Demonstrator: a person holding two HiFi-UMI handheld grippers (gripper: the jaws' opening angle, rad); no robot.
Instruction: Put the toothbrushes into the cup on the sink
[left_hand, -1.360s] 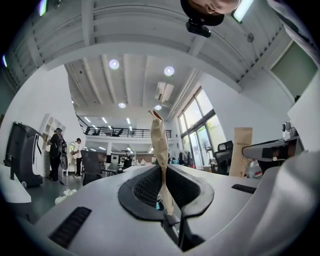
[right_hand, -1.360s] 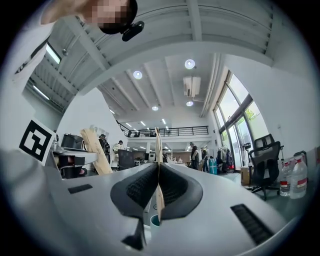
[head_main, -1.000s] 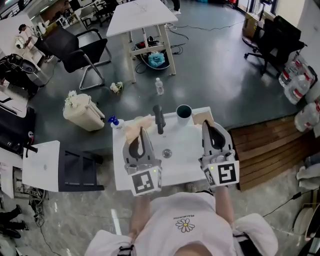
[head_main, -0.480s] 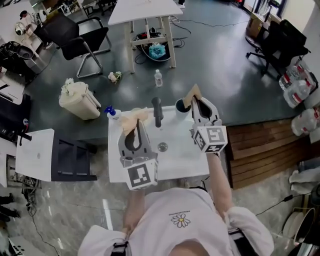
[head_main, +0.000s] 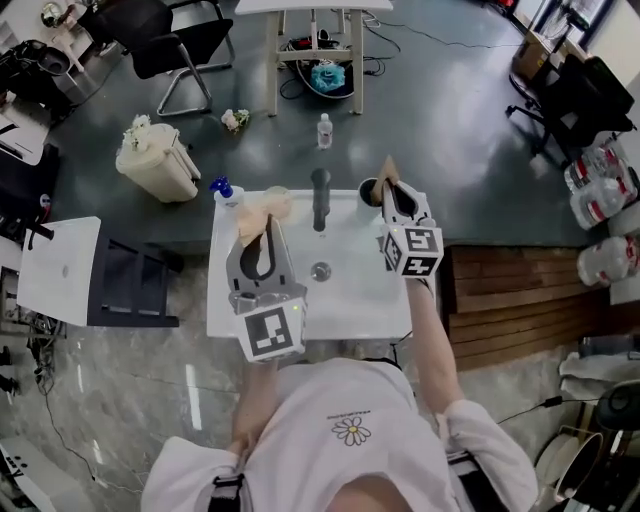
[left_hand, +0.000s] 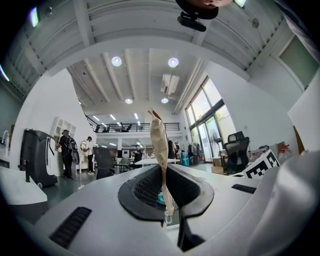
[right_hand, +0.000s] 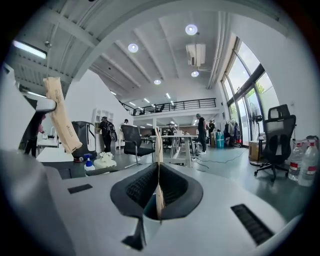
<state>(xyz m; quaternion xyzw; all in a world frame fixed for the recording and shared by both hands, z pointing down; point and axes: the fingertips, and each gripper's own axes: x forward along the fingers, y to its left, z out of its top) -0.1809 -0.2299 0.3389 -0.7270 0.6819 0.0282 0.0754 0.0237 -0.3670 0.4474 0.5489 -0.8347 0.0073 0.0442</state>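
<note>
The left gripper (left_hand: 162, 172) is clamped on the left toothbrush (left_hand: 159, 140), a tan paper-wrapped one. The wrapper stands nearly upright out of the dark pads, and a short end hangs below them. In the head view this gripper sits over the left half of the white sink (head_main: 350, 320), with the wrapper's far end reaching the sink's back edge.

The right gripper (right_hand: 158, 172) is likewise closed on the right toothbrush (right_hand: 158, 150). This one is also paper-wrapped and is seen edge-on as a thin pale strip pinched between the pads. From the head view its jaws are at the back right corner of the sink, right over the dark cup (head_main: 367, 187), and the wrapper's top pokes up past the cup's rim. I cannot tell whether the lower end reaches into the cup.

Between the two grippers the dark faucet (head_main: 320, 198) stands at the back of the basin, with the round drain (head_main: 320, 270) in front of it. A blue-capped spray bottle (head_main: 221, 187) sits at the sink's back left corner. Beyond the sink, on the grey floor, are a clear water bottle (head_main: 323, 130), a cream waste bin (head_main: 158, 165) off to the left, and a black chair (head_main: 175, 35) farther back.
</note>
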